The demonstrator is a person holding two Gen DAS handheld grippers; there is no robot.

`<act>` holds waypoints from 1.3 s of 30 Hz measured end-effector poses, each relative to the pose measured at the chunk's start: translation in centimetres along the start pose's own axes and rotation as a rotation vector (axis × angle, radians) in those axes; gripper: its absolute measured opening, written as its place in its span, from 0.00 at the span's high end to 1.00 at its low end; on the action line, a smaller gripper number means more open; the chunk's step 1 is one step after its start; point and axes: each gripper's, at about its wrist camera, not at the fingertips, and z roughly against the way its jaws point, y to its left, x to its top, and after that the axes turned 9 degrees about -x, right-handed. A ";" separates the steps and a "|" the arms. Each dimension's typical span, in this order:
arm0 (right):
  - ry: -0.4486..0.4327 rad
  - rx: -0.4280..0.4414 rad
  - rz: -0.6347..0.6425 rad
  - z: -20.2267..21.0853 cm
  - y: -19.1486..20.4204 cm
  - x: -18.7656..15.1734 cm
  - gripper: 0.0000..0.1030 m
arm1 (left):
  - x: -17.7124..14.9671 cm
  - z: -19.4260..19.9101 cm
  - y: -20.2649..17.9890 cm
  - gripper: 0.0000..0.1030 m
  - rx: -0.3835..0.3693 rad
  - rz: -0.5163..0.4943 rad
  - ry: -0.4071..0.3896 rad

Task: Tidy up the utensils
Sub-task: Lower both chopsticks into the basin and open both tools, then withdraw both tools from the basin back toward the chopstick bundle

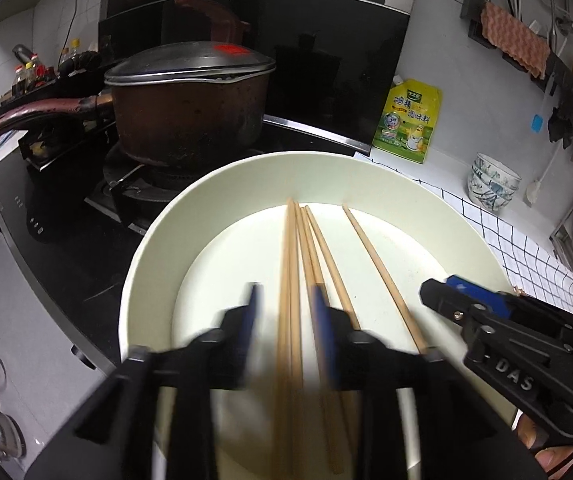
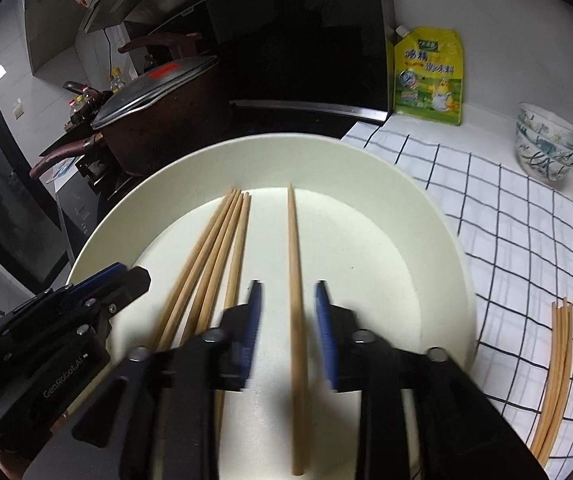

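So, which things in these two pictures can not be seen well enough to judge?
- Near ends of the bundled chopsticks: left wrist view, blurred and covered by the left claw.
- Near end of the single chopstick: right wrist view, blurred between the open fingers of the right claw.
- Chopsticks on the checked cloth: cut off by the lens edge.
- Pot contents: lid hides them.

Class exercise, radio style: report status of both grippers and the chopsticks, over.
Left gripper open, straddling the chopstick bundle in the white plate. Right gripper open around the lone chopstick. More chopsticks on the checked cloth. Nothing blocking.
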 end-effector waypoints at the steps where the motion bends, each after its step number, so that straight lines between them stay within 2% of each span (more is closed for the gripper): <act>1: -0.008 -0.002 -0.001 0.2 -0.1 0.0 0.70 | -0.1 0.3 0.2 0.41 0.002 0.009 -0.012; 3: -0.021 -0.001 -0.005 0.8 -0.3 -0.1 0.70 | -0.1 0.8 0.3 0.30 0.010 0.017 -0.038; 18: -0.073 -0.008 -0.028 4.3 -1.4 -1.5 0.69 | -1.0 3.1 -1.2 0.30 0.009 -0.010 -0.044; 22: -0.093 -0.027 -0.039 5.7 -2.1 -2.1 0.67 | -1.4 3.9 -2.2 0.27 0.002 -0.020 -0.055; 37: -0.165 -0.114 -0.111 11.5 -8.4 -5.4 0.58 | -3.6 5.9 -8.9 0.18 -0.056 -0.110 -0.062; 39: -0.171 -0.135 -0.118 12.3 -9.7 -6.1 0.54 | -3.9 6.1 -10.0 0.18 -0.073 -0.122 -0.061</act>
